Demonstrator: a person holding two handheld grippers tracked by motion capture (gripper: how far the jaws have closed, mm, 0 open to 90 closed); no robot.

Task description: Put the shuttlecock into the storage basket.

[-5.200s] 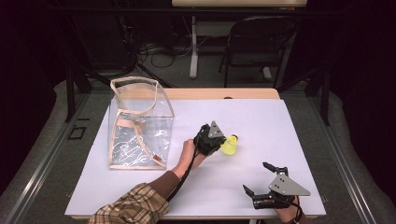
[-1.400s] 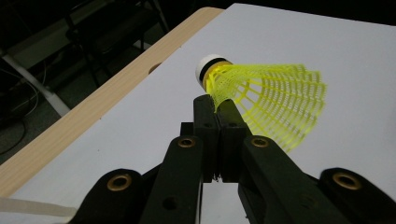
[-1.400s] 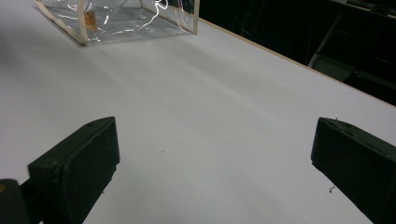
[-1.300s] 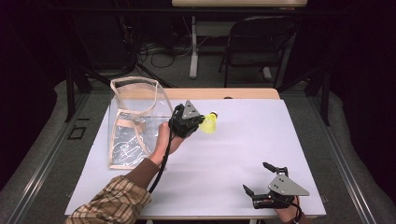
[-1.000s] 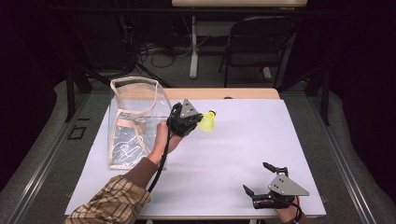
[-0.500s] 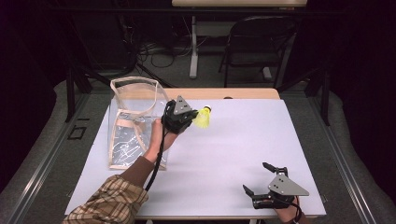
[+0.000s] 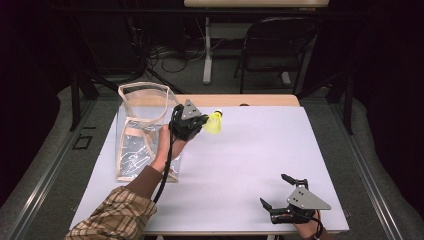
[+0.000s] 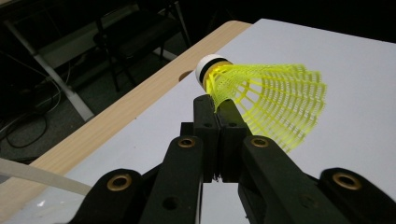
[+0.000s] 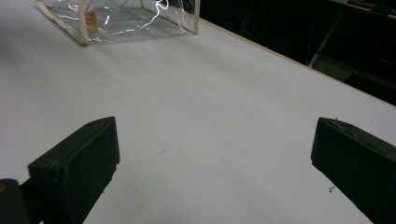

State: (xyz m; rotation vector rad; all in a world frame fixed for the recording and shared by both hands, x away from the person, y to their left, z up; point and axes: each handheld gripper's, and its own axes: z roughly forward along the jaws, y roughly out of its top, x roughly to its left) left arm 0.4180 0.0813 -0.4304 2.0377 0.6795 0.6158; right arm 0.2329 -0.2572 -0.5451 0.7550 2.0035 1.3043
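Right now your left gripper is clamped on 1 yellow shuttlecock, held up off the table. In the left gripper view the 2 black jaws meet on the edge of the mesh skirt just below the white cork, and the shuttlecock lies tilted, cork pointing up and away from the gripper, skirt flaring to the right of the jaws. From above, the shuttlecock sticks out on the far right side of that gripper, and 1 clear bag with beige trim stands just beside the gripper on its other side, mouth open upward. Your left hand wraps the gripper body from below, with the plaid sleeve behind it and the cable running down along the forearm.

Your right gripper sits low at the near edge of the table, well apart from the shuttlecock and the bag. Its 2 jaws stand wide apart with nothing between them; in the right gripper view you see bare white tabletop in the gap, and the bag lies far ahead of the jaws, up and to the left.

Count: 1 shuttlecock, 1 bag, 2 grippers. Beyond the table's far edge stands 1 folding chair.
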